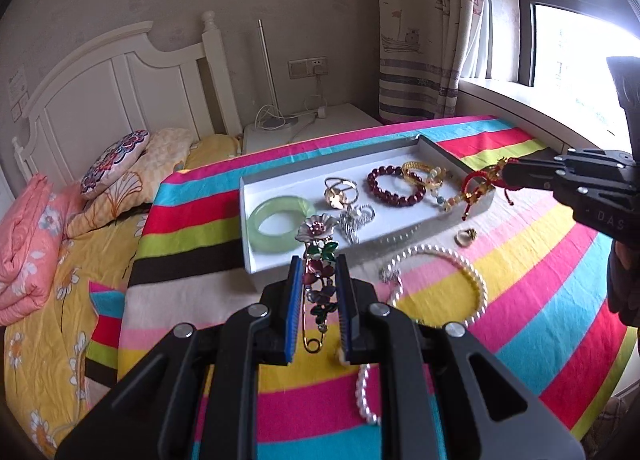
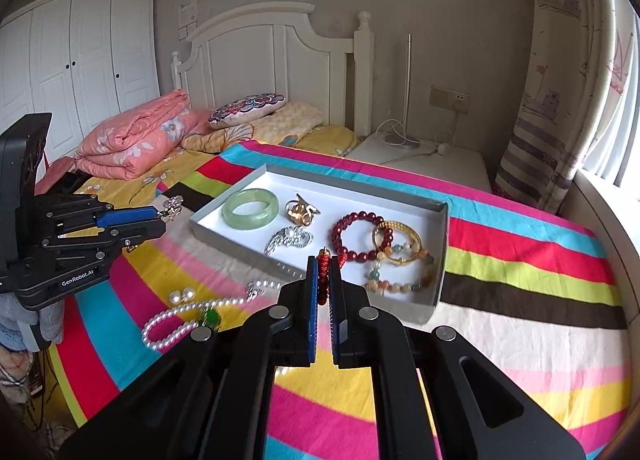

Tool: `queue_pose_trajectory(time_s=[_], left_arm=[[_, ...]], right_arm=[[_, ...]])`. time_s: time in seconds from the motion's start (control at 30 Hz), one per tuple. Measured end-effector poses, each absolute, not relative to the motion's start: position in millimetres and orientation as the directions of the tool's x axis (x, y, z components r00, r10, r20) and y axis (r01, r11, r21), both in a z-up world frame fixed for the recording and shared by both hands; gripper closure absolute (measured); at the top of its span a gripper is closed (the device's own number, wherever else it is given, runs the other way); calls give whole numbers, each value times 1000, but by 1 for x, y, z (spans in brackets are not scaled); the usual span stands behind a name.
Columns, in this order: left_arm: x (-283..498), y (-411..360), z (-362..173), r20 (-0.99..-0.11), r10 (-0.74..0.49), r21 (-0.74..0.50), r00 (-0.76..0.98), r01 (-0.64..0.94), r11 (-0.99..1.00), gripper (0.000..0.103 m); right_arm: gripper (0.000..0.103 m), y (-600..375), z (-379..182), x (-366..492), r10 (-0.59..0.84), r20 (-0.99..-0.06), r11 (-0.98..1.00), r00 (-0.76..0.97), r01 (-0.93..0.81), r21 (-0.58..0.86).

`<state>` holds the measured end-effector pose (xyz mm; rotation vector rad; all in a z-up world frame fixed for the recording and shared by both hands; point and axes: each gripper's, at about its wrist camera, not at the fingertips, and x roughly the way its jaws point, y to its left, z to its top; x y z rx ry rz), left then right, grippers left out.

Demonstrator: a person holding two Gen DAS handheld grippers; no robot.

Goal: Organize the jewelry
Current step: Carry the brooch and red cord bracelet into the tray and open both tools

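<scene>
- My left gripper (image 1: 318, 272) sits nearest, its blue-padded fingers (image 1: 295, 300) clamped on a long enamel flower brooch with a gold safety-pin clasp (image 1: 318, 260), held above the near edge of the shallow white cardboard tray (image 1: 280, 183).
- My right gripper (image 2: 324, 272) is squeezed on a red braided cord bracelet with gold charms (image 2: 325, 264), at the tray's near right side.
- In the tray I see a pale green jade bangle (image 2: 251, 207) far left, a gold-toned ring ornament (image 2: 302, 209), a silver rhinestone brooch (image 2: 290, 240), a dark red bead bracelet (image 2: 360, 234) and a gold bangle (image 2: 398, 240).
- A white pearl necklace (image 2: 188, 320) lies on the rainbow-striped blanket (image 2: 520, 260), near and left of the tray.
</scene>
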<state>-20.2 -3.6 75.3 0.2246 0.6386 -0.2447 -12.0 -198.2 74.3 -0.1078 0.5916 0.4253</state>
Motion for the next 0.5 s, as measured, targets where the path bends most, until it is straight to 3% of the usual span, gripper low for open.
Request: queue_pose_trajectory(time_s=[0.5], left_arm=[[124, -17, 66, -729, -106, 65, 677, 222, 973, 87]], right_arm=[[97, -170, 75, 102, 392, -602, 907, 696, -400, 128]])
